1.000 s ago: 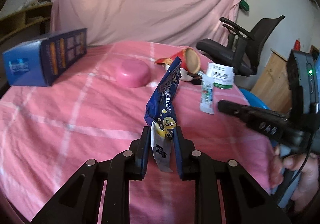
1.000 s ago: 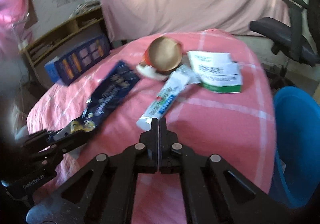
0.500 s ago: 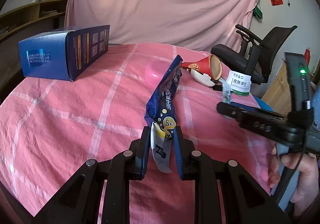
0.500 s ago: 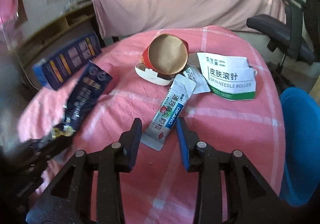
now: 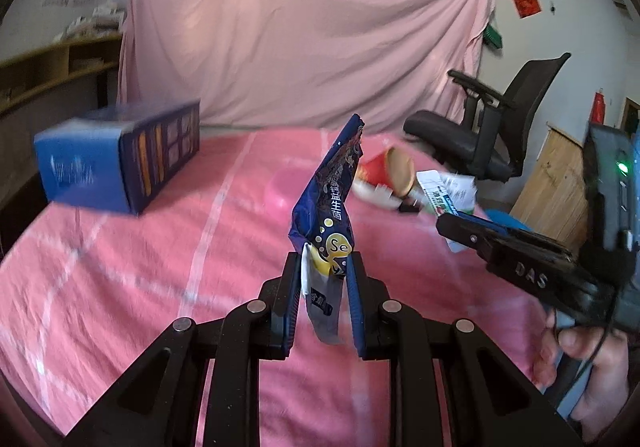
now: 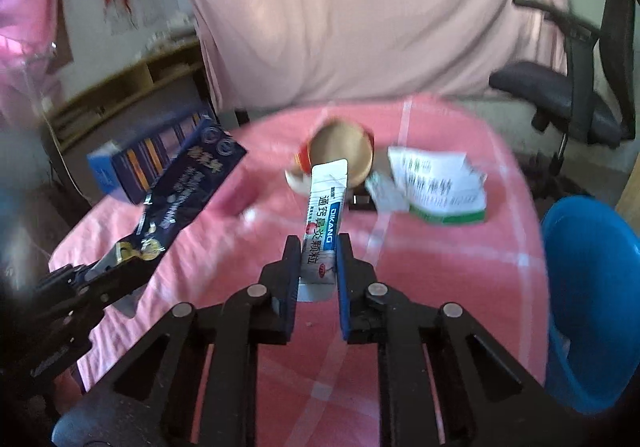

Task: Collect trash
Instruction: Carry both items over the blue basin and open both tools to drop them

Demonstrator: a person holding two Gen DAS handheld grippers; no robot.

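Two wrist views, left first. In the left wrist view, your left gripper [image 5: 323, 275] is clamped on the lower end of a dark blue snack wrapper [image 5: 333, 199], which stands up and forward from between the pads, clear of the pink checked tablecloth [image 5: 160, 247]. Ahead and to the left of the fingers lies a blue carton [image 5: 120, 159] on its side. Ahead and to the right, beyond the wrapper's tip, a red paper cup [image 5: 390, 171] lies tipped over with its mouth turned toward you, and a white-and-green torn box [image 5: 452, 187] sits just right of it. Your right gripper [image 5: 464, 233] reaches in from the right edge with a white sachet end at its tip; your right hand [image 5: 592, 367] grips its handle. A black office chair [image 5: 492, 135] stands behind the table.

In the right wrist view, your right gripper [image 6: 318, 259] pinches the near end of a white sachet [image 6: 325, 223] printed DIKANG; the sachet points forward and upward, off the tablecloth [image 6: 440, 267]. Directly beyond its far end lies the paper cup [image 6: 344, 155], with the torn box [image 6: 440, 187] to the right of that. To the left, the left gripper [image 6: 116, 271] holds the snack wrapper [image 6: 188, 187] slanting upward, and the blue carton [image 6: 148, 163] lies behind it. A blue bin [image 6: 592, 295] stands below the table edge at the far right.
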